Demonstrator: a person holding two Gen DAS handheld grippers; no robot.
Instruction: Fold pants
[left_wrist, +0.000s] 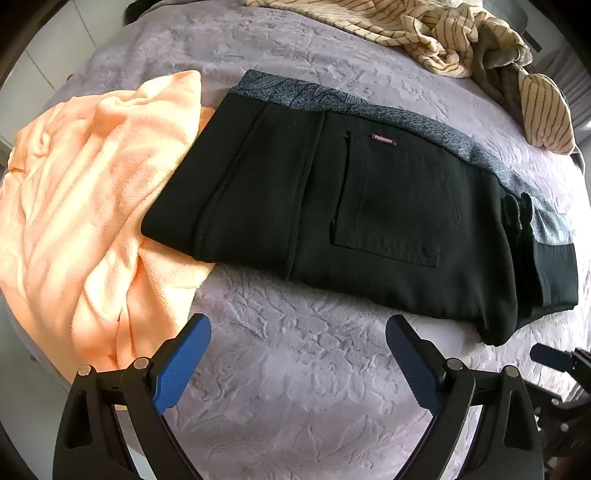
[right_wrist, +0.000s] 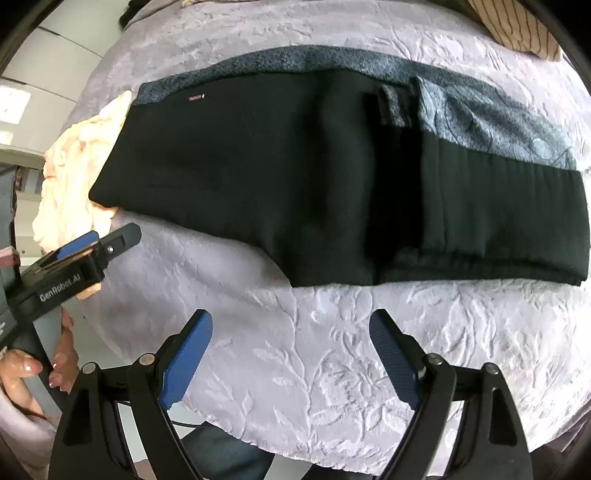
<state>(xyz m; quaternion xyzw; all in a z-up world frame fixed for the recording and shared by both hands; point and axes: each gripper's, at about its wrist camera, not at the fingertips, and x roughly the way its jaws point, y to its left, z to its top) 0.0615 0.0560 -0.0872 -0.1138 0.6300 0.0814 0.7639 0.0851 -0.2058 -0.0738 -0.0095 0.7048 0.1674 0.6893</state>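
Black pants (left_wrist: 369, 214), folded | lying on lilac bedspread (left_wrist: 295, 369) | red tag (left_wrist: 384, 140) reads "FASHION" | left tongs (left_wrist: 298, 363) spread, empty, lettered "GenRobot.AI" | right tongs (right_wrist: 291, 360) spread, empty

The folded pants (left_wrist: 332, 206) lie across the middle of the left wrist frame on the bedspread (left_wrist: 295, 369). Their left end rests on a towel (left_wrist: 85, 206) filling the frame's left side. A striped garment (left_wrist: 461, 40) lies crumpled at the upper right, behind the pants (apart from them). Both grippers hang at the bottom edge, before the pants: the left gripper (left_wrist: 298, 354) and, in its own view, the right gripper (right_wrist: 291, 350).
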